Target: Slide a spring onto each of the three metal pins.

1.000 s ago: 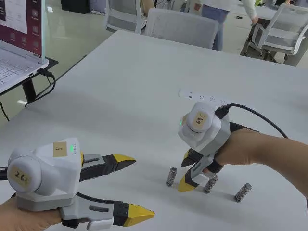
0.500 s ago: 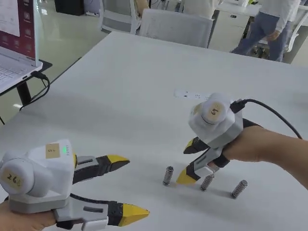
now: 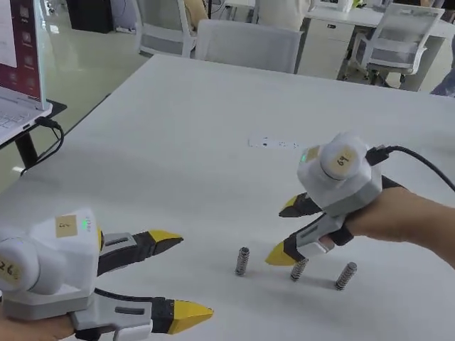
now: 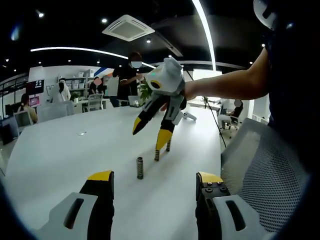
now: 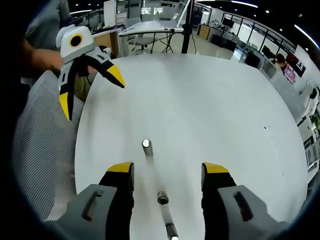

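Three small metal springs stand upright in a row on the white table: the left spring, the middle spring and the right spring. A shiny pin top shows inside the nearest spring in the right gripper view; the middle spring lies below between the jaws. My right gripper hovers open just above the gap between the left and middle springs, holding nothing. My left gripper is open at the lower left, pointing toward the left spring. The right gripper hangs over the springs there.
A white power strip lies flat farther back on the table. A laptop sits on a stand at the far left. Office chairs line the table's far edge. A black cable trails from the right gripper.
My right gripper has lifted a little and drawn back to the right from the springs. The head camera has shifted; the left gripper stays open in the same place.
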The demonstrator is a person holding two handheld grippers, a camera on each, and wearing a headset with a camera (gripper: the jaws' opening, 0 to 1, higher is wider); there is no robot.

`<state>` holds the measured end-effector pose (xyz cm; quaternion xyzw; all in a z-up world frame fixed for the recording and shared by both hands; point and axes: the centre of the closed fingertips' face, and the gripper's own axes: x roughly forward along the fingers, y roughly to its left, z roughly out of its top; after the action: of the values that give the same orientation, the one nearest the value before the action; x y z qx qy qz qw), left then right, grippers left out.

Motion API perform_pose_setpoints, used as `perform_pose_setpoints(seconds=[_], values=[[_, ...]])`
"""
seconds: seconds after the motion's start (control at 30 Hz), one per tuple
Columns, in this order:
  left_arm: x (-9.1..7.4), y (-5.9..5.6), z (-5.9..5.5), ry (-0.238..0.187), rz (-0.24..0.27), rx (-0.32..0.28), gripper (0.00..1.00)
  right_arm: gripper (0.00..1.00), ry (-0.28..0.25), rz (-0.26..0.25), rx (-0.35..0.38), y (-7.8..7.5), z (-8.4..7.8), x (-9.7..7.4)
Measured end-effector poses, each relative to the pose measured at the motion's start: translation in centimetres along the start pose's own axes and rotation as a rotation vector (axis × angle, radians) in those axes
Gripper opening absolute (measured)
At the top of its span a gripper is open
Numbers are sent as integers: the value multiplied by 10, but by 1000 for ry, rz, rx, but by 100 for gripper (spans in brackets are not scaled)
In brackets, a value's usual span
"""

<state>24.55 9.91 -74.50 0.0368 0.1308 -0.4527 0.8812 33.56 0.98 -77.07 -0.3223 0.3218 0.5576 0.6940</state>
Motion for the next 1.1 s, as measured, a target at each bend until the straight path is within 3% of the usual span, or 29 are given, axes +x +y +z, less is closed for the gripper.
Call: perform_pose_setpoints(seconds=[0.63, 1.1], values=[[4, -3, 5, 17, -8, 13, 63, 55, -130, -132, 96, -9, -17, -47], [6, -9, 12, 13, -12, 25, 63, 56, -176, -197, 134, 0, -35, -72]])
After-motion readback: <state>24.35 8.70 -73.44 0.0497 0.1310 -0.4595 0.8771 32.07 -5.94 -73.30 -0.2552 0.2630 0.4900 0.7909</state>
